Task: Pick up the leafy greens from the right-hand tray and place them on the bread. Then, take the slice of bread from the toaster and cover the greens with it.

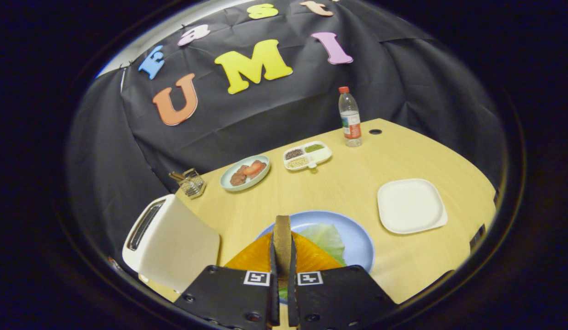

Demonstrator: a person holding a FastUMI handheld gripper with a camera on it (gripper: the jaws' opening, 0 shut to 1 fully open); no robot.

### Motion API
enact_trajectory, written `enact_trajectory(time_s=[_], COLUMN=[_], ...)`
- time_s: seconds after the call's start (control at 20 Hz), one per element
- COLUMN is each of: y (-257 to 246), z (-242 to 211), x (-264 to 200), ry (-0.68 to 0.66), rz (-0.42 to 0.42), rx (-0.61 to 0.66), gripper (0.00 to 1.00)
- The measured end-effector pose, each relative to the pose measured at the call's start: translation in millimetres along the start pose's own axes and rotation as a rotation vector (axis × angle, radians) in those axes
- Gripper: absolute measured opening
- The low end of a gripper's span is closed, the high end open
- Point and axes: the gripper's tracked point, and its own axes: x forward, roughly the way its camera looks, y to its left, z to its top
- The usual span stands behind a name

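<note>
Second step in hand, by my judgement: the gripper point(282, 250) was clenched on a slice of bread point(282, 240), held edge-on and upright between both fingers, directly above the blue plate point(357, 238).

Landmark: the blue plate. On it lay the leafy greens point(327, 238), a pale lettuce leaf, spread over an orange-brown base slice point(311, 259); the greens step looked done. The held slice showed a brown crust edge, thin from this angle, its faces hidden by the fingers.

Toaster point(167, 240), white, stood just left of the plate, slot apparently empty, though not clear. The white square tray point(411, 205) sat right of the plate, bare. Beyond the plate: a small dish of meat and tomato point(245, 172), a divided condiment tray point(307, 155), a water bottle point(350, 118).

Next move likely called for tipping the slice flat, lowering it square over the greens, then releasing. Risk: leaf shifting, slice landing skewed.
</note>
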Motion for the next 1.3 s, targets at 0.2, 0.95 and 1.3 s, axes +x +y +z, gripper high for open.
enact_trajectory(time_s=[0.2, 0.95, 1.3], y=[-18, -59, -46], z=[-4, -24, 8], x=[10, 14, -26], ry=[0.023, -0.002, -0.075], rz=[-0.02, -0.135, -0.146], rx=[0.014, -0.19, -0.246], gripper=[0.09, 0.46, 0.75])
